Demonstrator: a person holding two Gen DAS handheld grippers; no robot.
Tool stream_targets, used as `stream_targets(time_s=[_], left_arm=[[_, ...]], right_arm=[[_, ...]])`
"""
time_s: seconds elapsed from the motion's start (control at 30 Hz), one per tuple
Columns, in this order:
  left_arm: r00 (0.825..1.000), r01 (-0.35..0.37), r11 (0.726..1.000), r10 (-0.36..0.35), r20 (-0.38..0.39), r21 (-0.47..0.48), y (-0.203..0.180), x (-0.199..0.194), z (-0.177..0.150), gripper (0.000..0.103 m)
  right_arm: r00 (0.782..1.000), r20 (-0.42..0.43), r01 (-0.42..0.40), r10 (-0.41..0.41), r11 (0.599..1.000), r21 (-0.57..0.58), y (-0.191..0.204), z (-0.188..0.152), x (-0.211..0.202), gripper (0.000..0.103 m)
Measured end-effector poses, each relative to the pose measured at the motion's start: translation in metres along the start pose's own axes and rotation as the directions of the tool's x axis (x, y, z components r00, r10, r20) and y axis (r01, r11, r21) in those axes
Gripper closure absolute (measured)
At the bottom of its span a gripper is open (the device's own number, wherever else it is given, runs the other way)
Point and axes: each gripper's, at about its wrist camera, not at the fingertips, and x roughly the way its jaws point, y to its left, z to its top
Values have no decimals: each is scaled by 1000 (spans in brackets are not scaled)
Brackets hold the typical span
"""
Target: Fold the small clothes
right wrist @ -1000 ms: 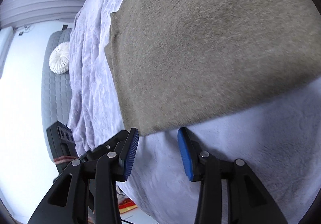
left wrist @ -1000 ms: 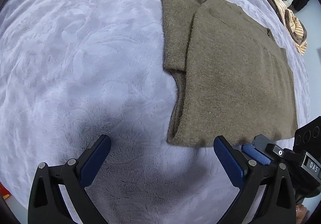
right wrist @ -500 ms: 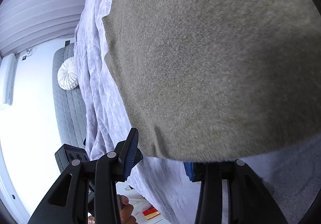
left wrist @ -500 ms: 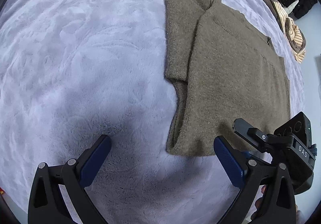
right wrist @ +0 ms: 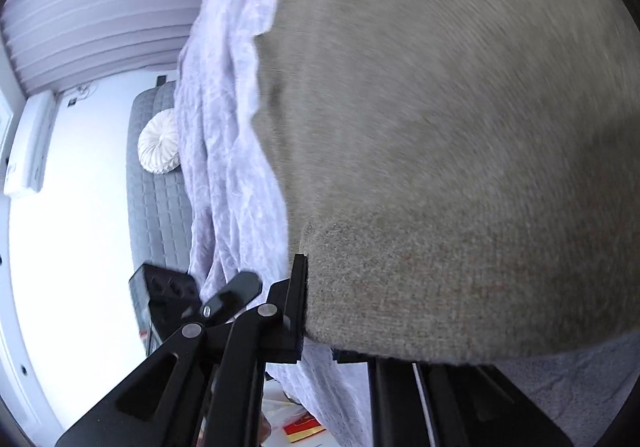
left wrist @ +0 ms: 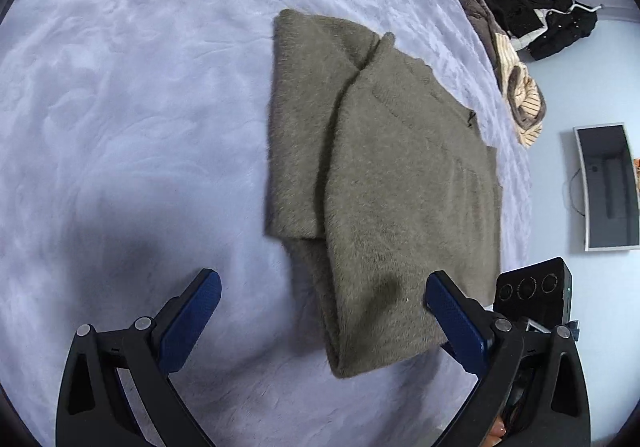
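An olive-brown knitted sweater (left wrist: pixel 400 183) lies on the lilac plush blanket (left wrist: pixel 140 107) with one sleeve folded across it. My left gripper (left wrist: pixel 322 287) is open wide just above the sweater's near left corner, touching nothing. My right gripper (right wrist: pixel 320 327) is closing its jaws on the near hem of the sweater (right wrist: pixel 440 167). The fabric sits between the pads, and the right finger is hidden under the cloth. The hem is raised a little off the blanket. The right gripper's black housing (left wrist: pixel 532 295) shows beside the left gripper's right finger.
A heap of striped, brown and black clothes (left wrist: pixel 516 59) lies at the blanket's far right edge. A wall screen (left wrist: pixel 608 187) is to the right. A grey quilted headboard (right wrist: pixel 156 183) with a round white cushion (right wrist: pixel 160 147) stands beyond the bed's edge.
The right jaws have closed on the sweater's near hem, which now fills the right wrist view and is lifted. The left gripper has moved right, over the sweater's near corner, still open.
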Motion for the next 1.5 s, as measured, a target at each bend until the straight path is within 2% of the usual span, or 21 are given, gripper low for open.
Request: stream_targets(time_s=[0.17,0.33,0.5,0.6,0.67,0.7,0.77,0.8,0.87,0.93,1.0,1.1,1.17,1.2,1.23,1.27,1.3,1.33,1.4,1.43,1.5], left_arm=[[990,136,991,-135,-48,22,-10,22,30,0],[978,182,982,-175,-115,56,-32,43,48,0],[993,80,975,-59,-107,209,-77,50,50,0],[996,-34,953,55,-63,301,-99,55,44,0],[987,-125,930,151,-50,346,-104,65,40,1],[979,-171,914,199,-40,368,-106,70,37,7],[955,-262,874,297,-24,408,-107,79,31,13],[947,-284,863,320,-18,418,-107,81,29,13],[948,-288,865,318,-5,412,-105,80,27,13],[949,-289,870,316,-1,400,-104,79,28,13],[946,-298,869,323,2,396,-103,78,28,13],[942,-312,863,336,9,398,-103,78,28,13],[938,-326,858,347,20,397,-104,77,27,14],[934,-336,854,355,26,398,-104,77,26,23],[929,-348,849,368,29,397,-105,77,25,27],[928,-353,849,372,30,394,-106,77,25,31],[928,-354,848,371,34,395,-107,76,26,44],[926,-360,843,376,41,400,-109,75,25,48],[914,-392,818,399,77,420,-114,69,25,78],[909,-404,809,407,90,428,-117,66,25,80],[917,-392,815,384,107,427,-122,57,27,81]], right_arm=[[1000,3,2,-2,990,-139,33,8,-13,94],[1000,-8,-2,1,986,-165,38,12,-17,94],[999,-36,15,-22,983,-185,31,5,-15,94],[997,-68,35,-48,983,-178,22,-2,-10,94],[991,-102,63,-82,982,-178,17,-6,-6,94],[986,-130,83,-108,980,-180,14,-9,-3,94],[972,-173,127,-162,972,-195,10,-14,-2,93],[962,-192,153,-195,965,-212,9,-17,-3,90],[937,-206,219,-283,933,-284,13,-20,-12,90],[923,-188,257,-335,903,-344,19,-18,-26,90],[921,-149,284,-361,880,-380,24,-12,-46,90],[917,-36,347,-398,839,-419,37,7,-74,75],[902,68,410,-425,799,-441,40,21,-92,73],[883,112,455,-455,773,-443,40,31,-97,73],[862,134,493,-488,750,-441,38,40,-97,73],[848,143,517,-511,734,-440,34,48,-95,73],[829,143,543,-541,717,-436,26,54,-92,73],[812,118,561,-572,710,-426,14,60,-87,76],[810,58,553,-583,729,-404,-4,66,-79,82],[817,63,545,-574,731,-409,-9,64,-78,82],[815,89,547,-573,709,-445,-9,60,-77,82]])
